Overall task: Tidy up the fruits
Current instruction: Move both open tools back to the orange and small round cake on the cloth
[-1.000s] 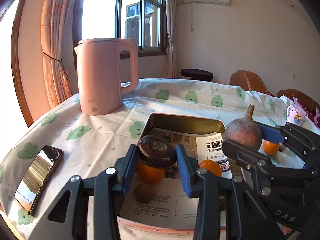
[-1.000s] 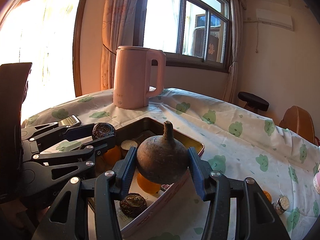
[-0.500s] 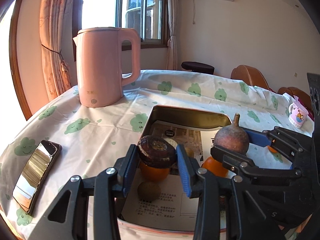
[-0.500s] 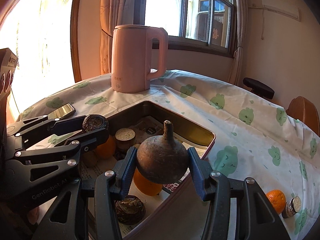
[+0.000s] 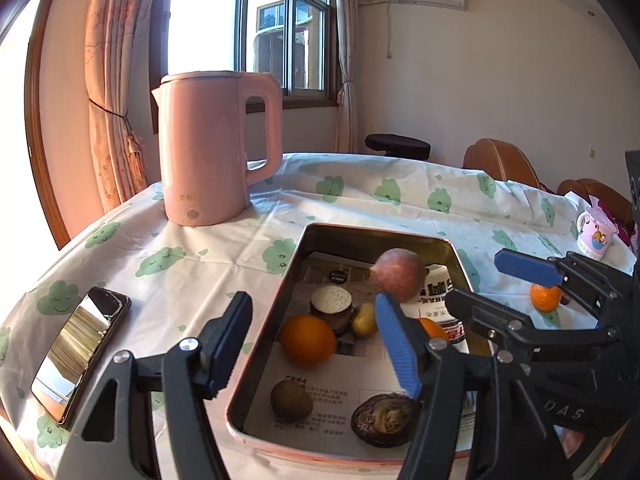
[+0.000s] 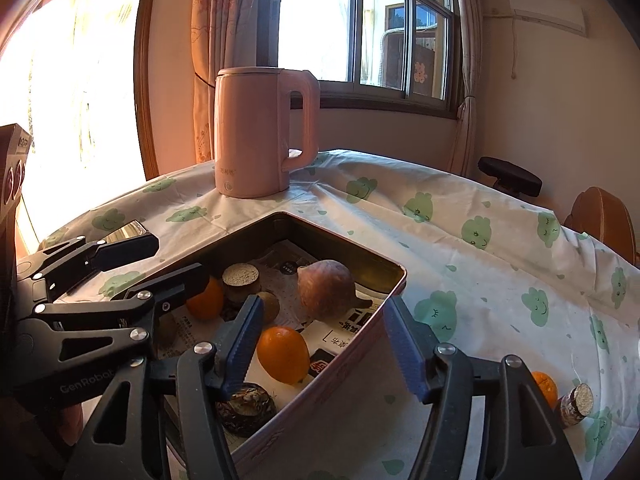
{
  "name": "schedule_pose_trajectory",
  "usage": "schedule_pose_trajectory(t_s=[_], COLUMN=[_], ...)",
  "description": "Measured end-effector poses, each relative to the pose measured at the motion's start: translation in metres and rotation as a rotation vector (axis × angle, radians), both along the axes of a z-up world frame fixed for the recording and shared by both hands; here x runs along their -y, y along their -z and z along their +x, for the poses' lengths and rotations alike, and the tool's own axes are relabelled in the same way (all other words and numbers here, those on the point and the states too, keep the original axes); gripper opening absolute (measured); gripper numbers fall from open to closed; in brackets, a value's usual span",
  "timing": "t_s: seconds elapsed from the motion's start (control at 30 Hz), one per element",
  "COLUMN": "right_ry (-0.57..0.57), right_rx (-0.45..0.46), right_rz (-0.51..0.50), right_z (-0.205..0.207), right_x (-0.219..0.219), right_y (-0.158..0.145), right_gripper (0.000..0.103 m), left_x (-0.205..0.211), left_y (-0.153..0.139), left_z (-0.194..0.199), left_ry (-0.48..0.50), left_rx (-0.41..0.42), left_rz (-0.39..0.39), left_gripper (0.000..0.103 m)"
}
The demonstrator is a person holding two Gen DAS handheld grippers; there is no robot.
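A metal tray (image 5: 460,254) (image 6: 394,280) lined with newspaper holds the fruit. A reddish-brown pomegranate (image 5: 397,274) (image 6: 326,290) lies at its far end. A dark wrinkled fruit (image 5: 386,420) (image 6: 245,403) lies at the near end, with oranges (image 5: 307,340) (image 6: 283,354), a kiwi (image 5: 291,399) and a cut brown piece (image 5: 331,303) (image 6: 241,279) between. My left gripper (image 5: 312,344) is open and empty above the tray's near left. My right gripper (image 6: 320,344) is open and empty above the tray's right rim. Another orange (image 5: 544,298) (image 6: 545,388) lies on the cloth outside the tray.
A pink kettle (image 5: 212,148) (image 6: 260,132) stands beyond the tray. A phone (image 5: 80,350) lies on the cloth at the left. A small mug (image 5: 596,236) stands far right. A small cut piece (image 6: 576,400) lies beside the loose orange. Chairs stand behind the table.
Both grippers opened. The left let go of the dark wrinkled fruit and the right let go of the pomegranate; both fruits now lie in the tray.
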State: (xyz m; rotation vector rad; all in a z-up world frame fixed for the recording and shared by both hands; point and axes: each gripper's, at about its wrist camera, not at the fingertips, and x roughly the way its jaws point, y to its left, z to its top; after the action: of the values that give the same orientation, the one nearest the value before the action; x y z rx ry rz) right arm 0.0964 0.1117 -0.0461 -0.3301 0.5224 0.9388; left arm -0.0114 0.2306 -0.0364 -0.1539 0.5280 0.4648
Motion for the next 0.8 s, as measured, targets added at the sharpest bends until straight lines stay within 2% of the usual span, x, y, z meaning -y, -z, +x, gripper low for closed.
schedule_pose_trajectory(t_s=[0.13,0.53,0.8], right_ry=[0.026,0.098,0.217], right_rx=[0.013,0.041,0.031], right_rz=[0.027,0.029,0.045], right_z=[0.001,0.013,0.041], right_x=[0.018,0.076,0.128], right_y=[-0.007,-0.015,-0.017], right_gripper=[0.072,0.073,0.074], left_x=[0.011,0.048,0.081], left_y=[-0.007,-0.013,-0.012], left_z=[0.000,0.020,0.044], left_ry=[0.021,0.092,0.155], left_rx=[0.020,0.012,-0.015], left_rz=[0.023,0.069,0.099], left_gripper=[0.072,0.073,0.074])
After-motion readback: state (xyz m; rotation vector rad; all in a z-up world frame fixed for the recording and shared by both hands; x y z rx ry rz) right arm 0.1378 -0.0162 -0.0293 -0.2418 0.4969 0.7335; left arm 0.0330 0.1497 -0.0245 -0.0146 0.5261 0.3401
